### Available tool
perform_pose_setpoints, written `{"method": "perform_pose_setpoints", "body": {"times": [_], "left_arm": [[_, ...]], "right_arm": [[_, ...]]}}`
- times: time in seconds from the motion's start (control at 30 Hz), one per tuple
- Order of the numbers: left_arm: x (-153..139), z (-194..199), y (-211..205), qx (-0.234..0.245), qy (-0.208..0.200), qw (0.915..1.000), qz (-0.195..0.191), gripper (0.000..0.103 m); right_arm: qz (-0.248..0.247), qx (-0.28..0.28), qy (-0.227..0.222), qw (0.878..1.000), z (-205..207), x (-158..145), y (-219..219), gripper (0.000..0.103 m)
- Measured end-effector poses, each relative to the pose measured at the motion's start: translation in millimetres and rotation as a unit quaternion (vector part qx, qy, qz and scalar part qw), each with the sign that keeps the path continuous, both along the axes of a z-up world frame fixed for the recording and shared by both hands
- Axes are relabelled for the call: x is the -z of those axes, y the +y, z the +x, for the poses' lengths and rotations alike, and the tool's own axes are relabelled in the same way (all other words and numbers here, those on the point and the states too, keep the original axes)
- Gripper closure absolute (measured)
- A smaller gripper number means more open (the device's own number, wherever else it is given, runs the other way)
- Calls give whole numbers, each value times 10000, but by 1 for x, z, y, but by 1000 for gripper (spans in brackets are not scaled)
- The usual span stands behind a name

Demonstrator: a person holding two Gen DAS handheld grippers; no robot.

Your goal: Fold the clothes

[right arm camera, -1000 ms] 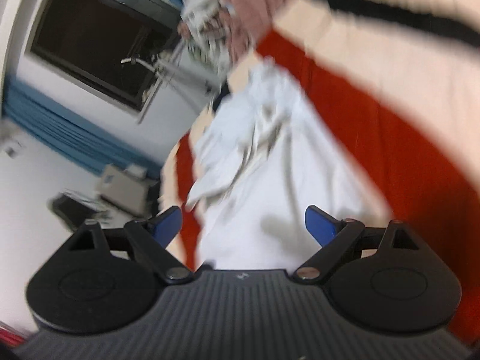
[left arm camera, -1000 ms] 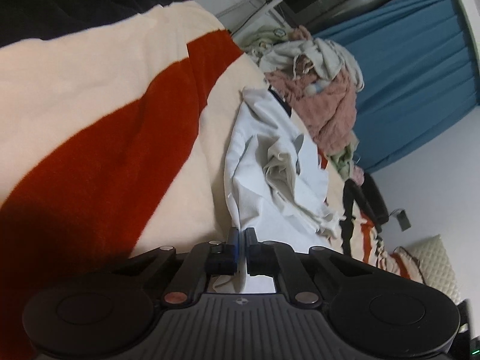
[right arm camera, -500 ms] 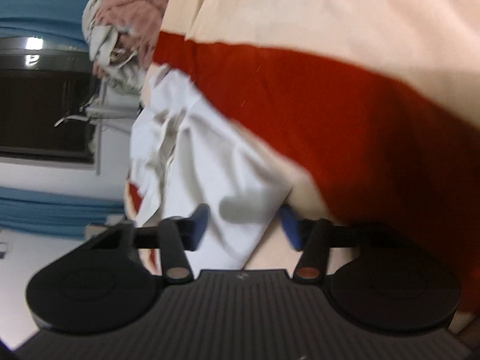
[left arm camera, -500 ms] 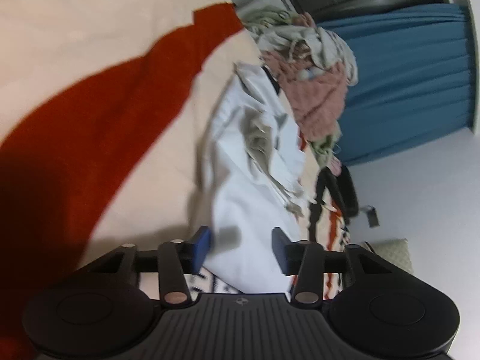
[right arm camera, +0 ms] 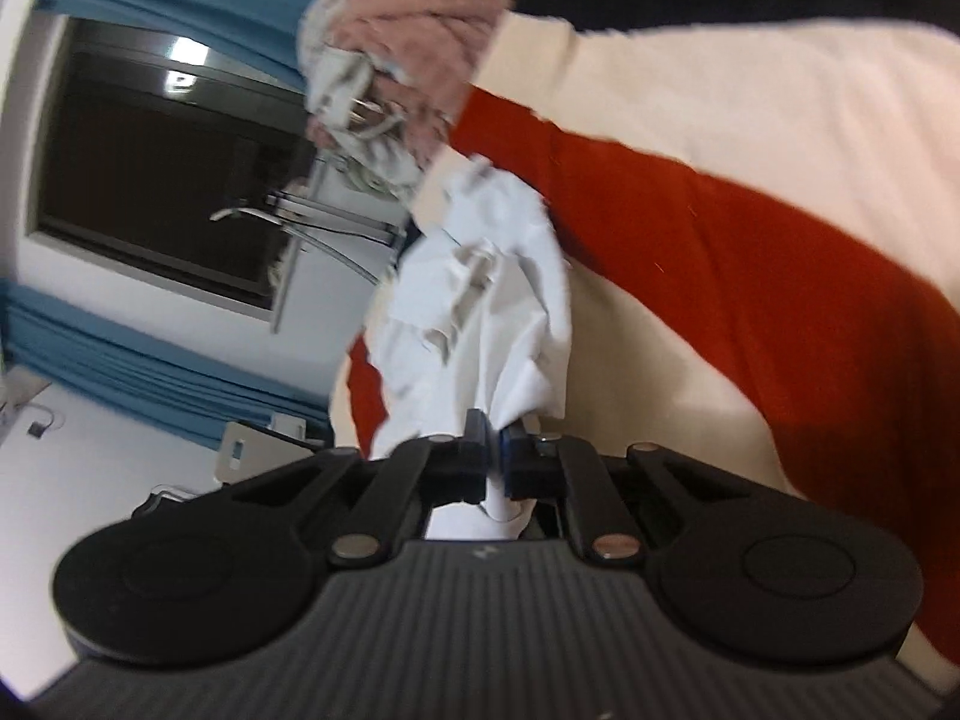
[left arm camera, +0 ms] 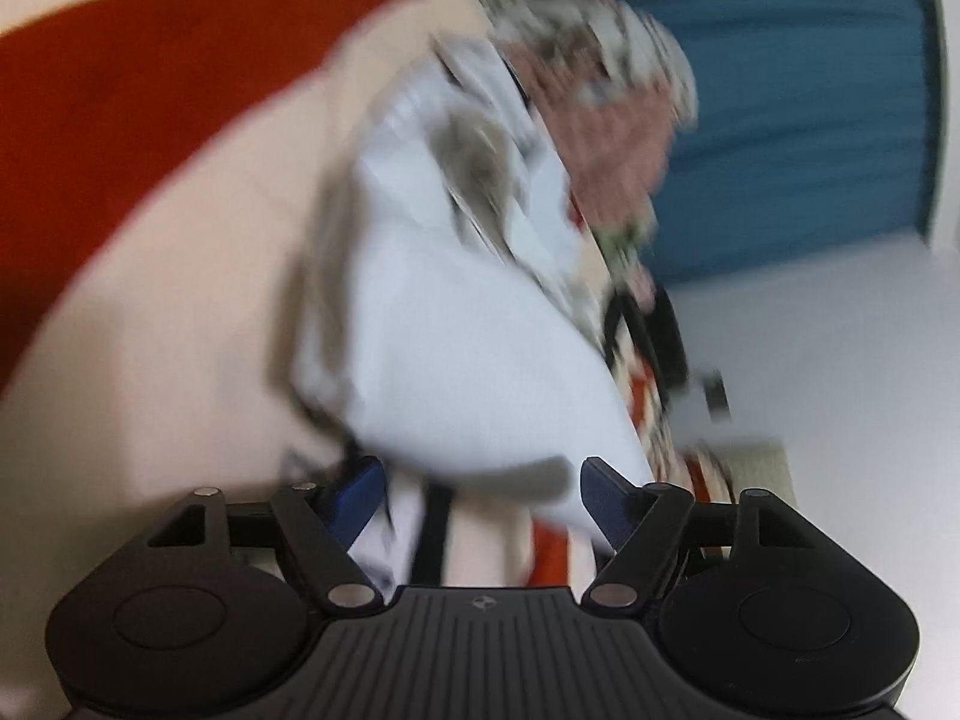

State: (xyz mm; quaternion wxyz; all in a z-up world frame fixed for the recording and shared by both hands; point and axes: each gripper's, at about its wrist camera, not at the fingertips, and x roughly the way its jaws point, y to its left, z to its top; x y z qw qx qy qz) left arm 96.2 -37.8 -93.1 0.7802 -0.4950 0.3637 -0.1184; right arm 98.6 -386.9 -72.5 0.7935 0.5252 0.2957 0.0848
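A crumpled white garment [left arm camera: 456, 348] lies on a cream, red and black striped blanket [left arm camera: 180, 276]. In the left wrist view, blurred by motion, my left gripper [left arm camera: 480, 495] hangs just in front of the garment's near edge; its jaws are opening and the blue pads [left arm camera: 360, 489] touch no cloth. In the right wrist view my right gripper [right arm camera: 493, 459] is shut on a corner of the white garment [right arm camera: 504, 312], which bunches up and stretches away from the pads.
A heap of pink and grey clothes [right arm camera: 408, 60] sits on the blanket beyond the garment. Blue curtains [left arm camera: 798, 138] and a dark window [right arm camera: 156, 180] stand behind. A metal rack [right arm camera: 324, 228] and a cream cushion [left arm camera: 762, 468] lie off the bed's edge.
My left gripper let go of the white garment and spread its jaws. My right gripper closed from wide open onto the garment's corner.
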Motion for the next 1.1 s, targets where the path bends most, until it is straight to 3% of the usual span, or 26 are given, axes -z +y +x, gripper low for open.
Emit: {"method": "perform_pose_setpoints", "body": {"times": [0.07,0.13,0.2,0.3,0.57,0.77,0.93,1.1], "left_arm": [[4,3,6,-458,-36,9989,29,43],[8,4,12,-714,-61,9974,-43,58],[11,5,15,-786,-57,9968,-146,81],[5,3,17,-869,-296,9957,-91,93],[-40,-40,21,-808,-907,9921,316,96],[-75,-126,28,-723,-1196,9898,276,96],[-92,-192,23,-680,-1281,9880,540,95],[-95,-186,20,-731,-1128,9891,608,95]], "right_arm": [[0,61,-58,10000,2,-1,-2,96],[-8,85,-24,10000,3,1,-4,96],[-29,95,5,10000,3,3,-5,96],[-129,106,-33,9999,3,1,-3,96],[-624,-102,-487,9968,-15,-21,3,96],[-969,-221,-1050,9895,-93,-51,8,96],[-1224,-104,-1256,9844,-164,-58,12,96],[-1435,95,-1218,9821,-179,-57,15,96]]}}
